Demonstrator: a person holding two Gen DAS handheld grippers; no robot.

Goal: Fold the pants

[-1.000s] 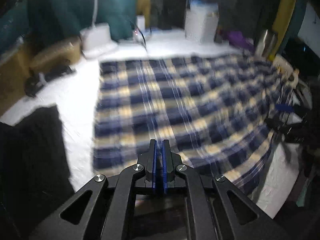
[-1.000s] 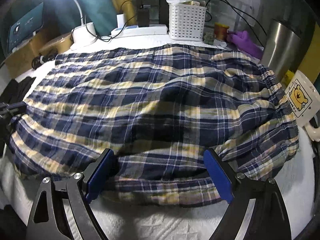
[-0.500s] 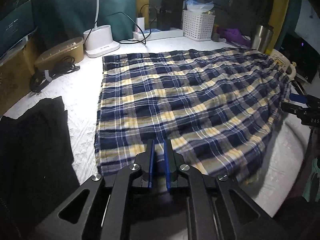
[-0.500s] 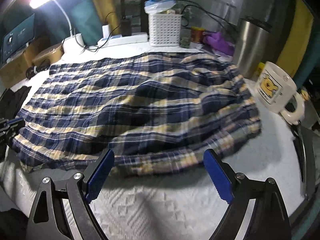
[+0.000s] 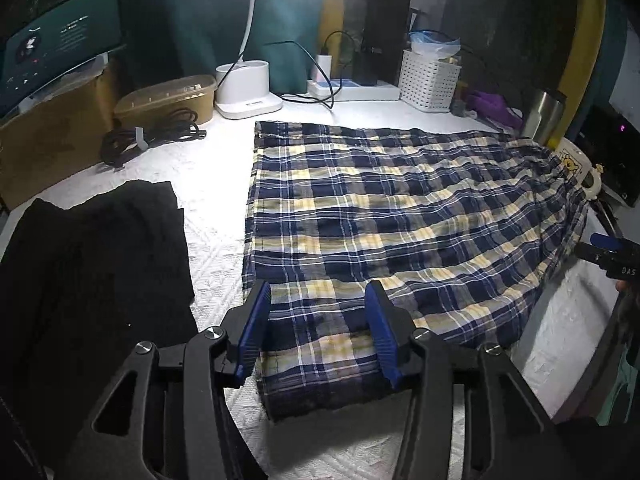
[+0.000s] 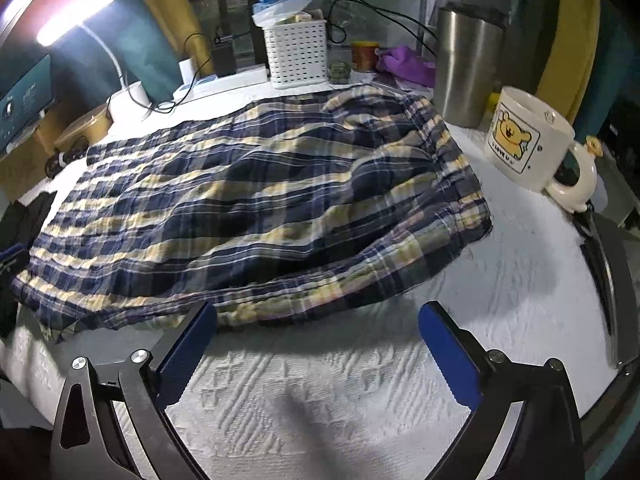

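Observation:
Blue, yellow and white plaid pants (image 5: 400, 208) lie spread on the white textured table cover (image 6: 360, 400), folded lengthwise. My left gripper (image 5: 317, 292) hovers over their near left corner. Its jaws are opening; the cloth lies between the blue pads (image 5: 256, 320) and under them, and they do not press it. My right gripper (image 6: 318, 312) stands wide open over bare cover, just in front of the pants' (image 6: 260, 200) near edge, with nothing between its fingers. Each gripper shows at the edge of the other's view: right gripper (image 5: 608, 248), left gripper (image 6: 12, 256).
A black garment (image 5: 92, 272) lies left of the pants. A bear mug (image 6: 524, 136) and a steel tumbler (image 6: 464, 68) stand close to the pants' right end. At the back are a white basket (image 6: 296, 52), a lamp base (image 5: 244, 88), coiled cables (image 5: 148, 136) and a monitor (image 5: 60, 40).
My left gripper's jaws went from shut to well apart. Both grippers drew back toward the near edge; the right one left the pants and now sits over bare cover. The pants settled flat.

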